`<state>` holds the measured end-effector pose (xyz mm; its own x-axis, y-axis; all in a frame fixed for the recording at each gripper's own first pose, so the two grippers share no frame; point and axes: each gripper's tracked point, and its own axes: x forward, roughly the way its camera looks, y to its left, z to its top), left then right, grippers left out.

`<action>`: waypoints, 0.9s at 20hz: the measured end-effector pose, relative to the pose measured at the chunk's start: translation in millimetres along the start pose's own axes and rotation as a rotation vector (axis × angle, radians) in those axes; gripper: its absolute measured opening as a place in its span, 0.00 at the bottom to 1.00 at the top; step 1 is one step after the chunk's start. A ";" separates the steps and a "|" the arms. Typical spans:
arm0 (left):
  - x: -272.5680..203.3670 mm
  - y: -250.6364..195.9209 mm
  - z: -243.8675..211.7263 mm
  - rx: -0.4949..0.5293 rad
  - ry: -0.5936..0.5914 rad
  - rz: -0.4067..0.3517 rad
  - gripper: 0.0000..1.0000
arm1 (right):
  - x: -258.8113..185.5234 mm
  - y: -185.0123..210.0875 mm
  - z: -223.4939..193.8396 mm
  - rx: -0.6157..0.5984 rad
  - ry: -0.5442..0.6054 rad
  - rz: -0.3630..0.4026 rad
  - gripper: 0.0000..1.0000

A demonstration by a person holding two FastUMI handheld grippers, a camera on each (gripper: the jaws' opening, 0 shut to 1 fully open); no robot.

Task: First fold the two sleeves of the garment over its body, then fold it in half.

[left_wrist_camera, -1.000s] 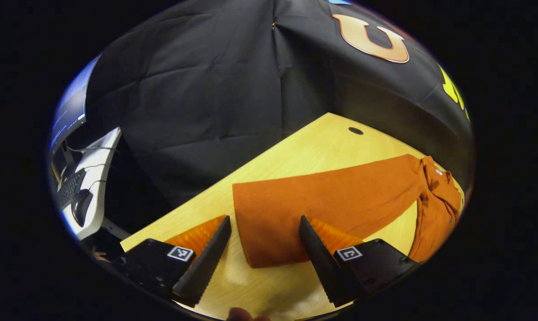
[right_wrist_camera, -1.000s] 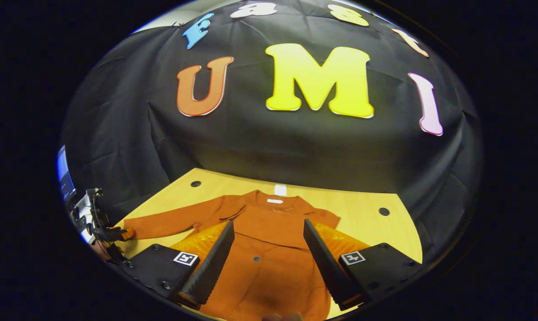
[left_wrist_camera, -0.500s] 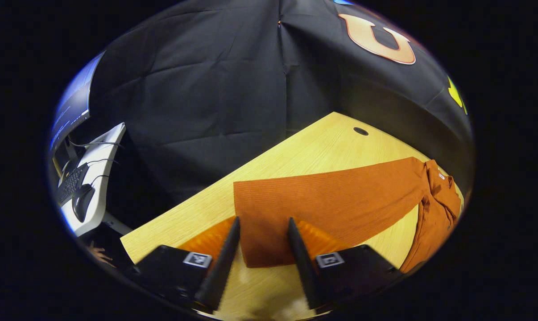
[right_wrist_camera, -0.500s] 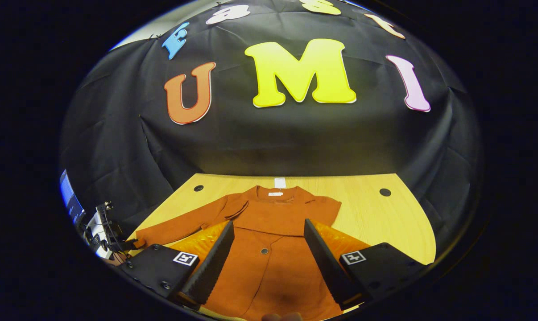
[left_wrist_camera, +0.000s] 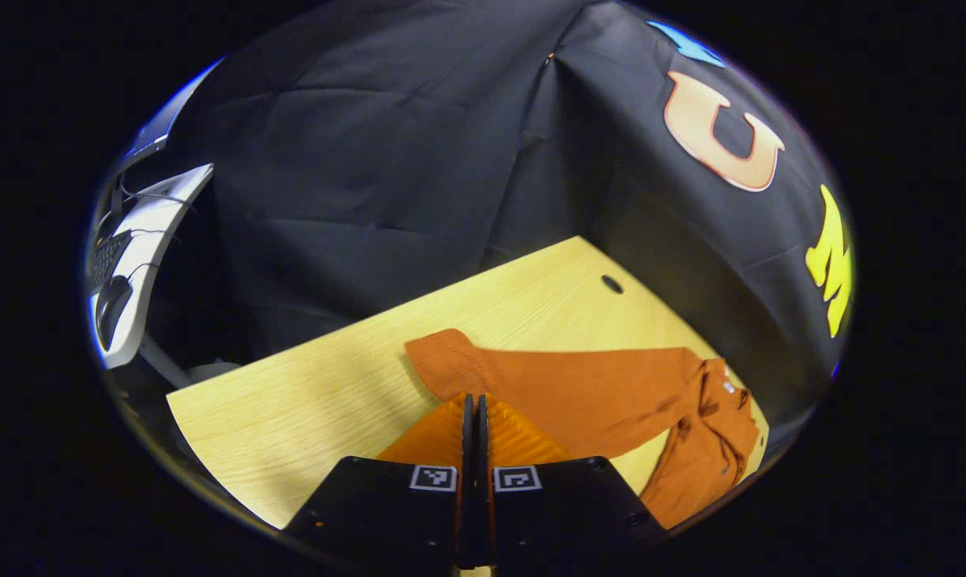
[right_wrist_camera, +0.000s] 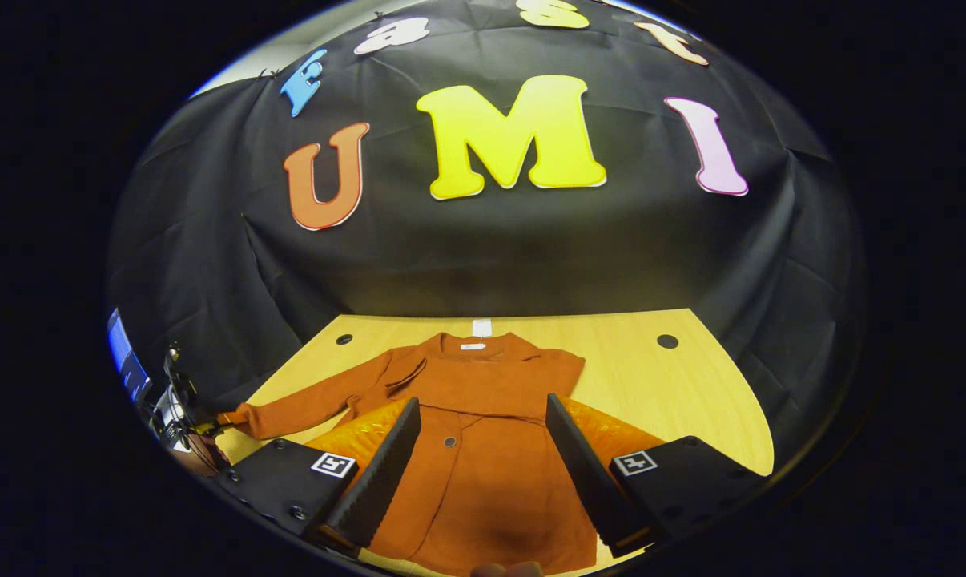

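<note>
The rust-orange garment lies flat on the pale wooden table, collar toward the black cloth wall and front facing up, with a row of buttons down its middle and a small white tag at the neck. In the right gripper view the right gripper hangs over the lower body of the garment with its 2 fingers spread wide, the fabric showing in the gap between them and neither finger pressing on it. The right-hand sleeve of the garment, as this view shows it, is already folded across the chest, while the other sleeve stretches out sideways toward the table's left edge, where its cuff meets the left gripper, small and partly hidden at the rim of the view. In the left gripper view the left gripper has its 2 fingers drawn together with only a thin slit between them, and the cuff end of the sleeve runs in right at the fingertips; the cloth bunches and lifts slightly there, so the jaws appear to be pinching the cuff. From there the sleeve runs away to the right across the table to the body of the garment, which lies crumpled-looking near the table's far edge. A round cable hole sits in the tabletop beyond the sleeve, and a white desk with a keyboard and mouse stands off to the left, outside the booth
</note>
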<state>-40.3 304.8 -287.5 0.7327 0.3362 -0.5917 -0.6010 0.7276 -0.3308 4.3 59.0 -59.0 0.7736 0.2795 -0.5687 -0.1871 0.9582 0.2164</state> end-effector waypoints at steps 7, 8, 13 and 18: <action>-27.1 -120.3 82.6 0.080 -0.089 -0.183 0.03 | -11.0 -35.7 4.3 0.066 -0.044 -0.008 1.00; -29.4 -144.1 93.1 0.098 -0.104 -0.211 0.03 | -11.7 -41.3 4.2 0.078 -0.052 -0.012 1.00; -38.2 -283.0 141.3 0.189 -0.147 -0.369 0.03 | -26.6 -75.7 10.1 0.087 -0.105 -0.030 1.00; -34.6 -431.6 101.5 0.354 -0.111 -0.542 0.03 | -54.0 -125.2 3.2 0.101 -0.134 -0.119 1.00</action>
<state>226.2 39.8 -49.6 0.9421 -0.0874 -0.3239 -0.0099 0.9578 -0.2872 -12.1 -76.3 -52.8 0.8615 0.1476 -0.4859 -0.0331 0.9711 0.2364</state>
